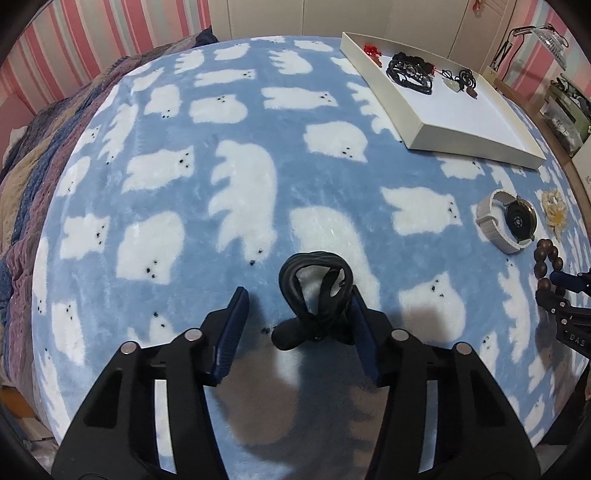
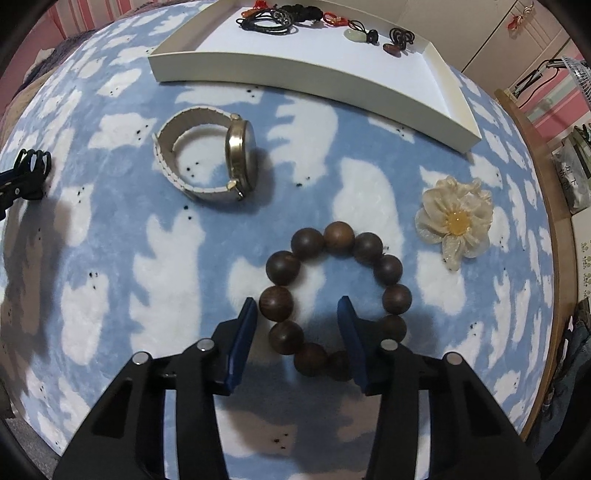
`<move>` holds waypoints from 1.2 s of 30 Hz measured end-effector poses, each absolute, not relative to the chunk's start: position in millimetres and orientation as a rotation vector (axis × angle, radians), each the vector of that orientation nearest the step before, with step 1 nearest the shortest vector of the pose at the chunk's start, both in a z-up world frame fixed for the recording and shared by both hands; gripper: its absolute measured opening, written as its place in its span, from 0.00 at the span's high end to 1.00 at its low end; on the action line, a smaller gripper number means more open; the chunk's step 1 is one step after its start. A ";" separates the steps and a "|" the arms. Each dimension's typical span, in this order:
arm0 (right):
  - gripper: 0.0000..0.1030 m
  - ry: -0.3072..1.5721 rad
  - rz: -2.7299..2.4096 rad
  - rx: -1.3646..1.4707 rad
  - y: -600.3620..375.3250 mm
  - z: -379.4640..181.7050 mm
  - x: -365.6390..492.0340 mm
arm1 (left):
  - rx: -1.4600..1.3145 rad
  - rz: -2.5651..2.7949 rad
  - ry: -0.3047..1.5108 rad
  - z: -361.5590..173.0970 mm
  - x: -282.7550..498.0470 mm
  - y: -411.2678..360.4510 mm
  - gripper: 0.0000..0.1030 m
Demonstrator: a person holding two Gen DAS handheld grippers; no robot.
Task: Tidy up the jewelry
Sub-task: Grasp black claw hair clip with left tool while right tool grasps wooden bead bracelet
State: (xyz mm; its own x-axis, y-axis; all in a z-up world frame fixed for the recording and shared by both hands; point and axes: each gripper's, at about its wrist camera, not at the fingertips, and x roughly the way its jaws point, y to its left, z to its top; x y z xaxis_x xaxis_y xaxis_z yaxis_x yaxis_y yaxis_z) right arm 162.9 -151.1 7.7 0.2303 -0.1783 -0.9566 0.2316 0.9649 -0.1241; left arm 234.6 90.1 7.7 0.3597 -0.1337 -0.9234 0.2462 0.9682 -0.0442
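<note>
My left gripper [image 1: 299, 299] is open; a black corded bracelet [image 1: 317, 288] hangs against its right finger, above the blue blanket. My right gripper [image 2: 297, 308] is open around the left side of a brown wooden bead bracelet [image 2: 334, 295] lying on the blanket; its right finger sits inside the ring. A white tray [image 2: 332, 70] at the back holds black cords [image 2: 269, 18], red knots and pendants [image 2: 356, 35]. It also shows in the left wrist view [image 1: 469, 140]. A watch [image 2: 221, 158] with a pale strap lies on its side. A cream fabric flower [image 2: 456, 219] lies to the right.
The blue blanket with white bears [image 1: 221, 166] covers a bed. A quilt [image 1: 33, 184] lies at its left edge. A wooden bed edge [image 2: 554, 221] and shelves with boxes stand at the right. My left gripper shows at the left of the right wrist view [image 2: 26, 173].
</note>
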 end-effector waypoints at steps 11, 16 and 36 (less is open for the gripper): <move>0.80 1.294 -0.232 0.067 -149.1 5.8 164.7 | 0.092 -0.277 1.188 5.1 236.3 85.5 0.68; 0.81 1.257 -0.240 0.048 -145.9 11.1 159.6 | 0.086 -0.270 1.184 6.0 235.0 85.6 0.69; 0.82 1.055 -0.272 0.149 -182.8 49.2 145.7 | 0.071 -0.228 1.118 35.7 225.9 79.4 0.69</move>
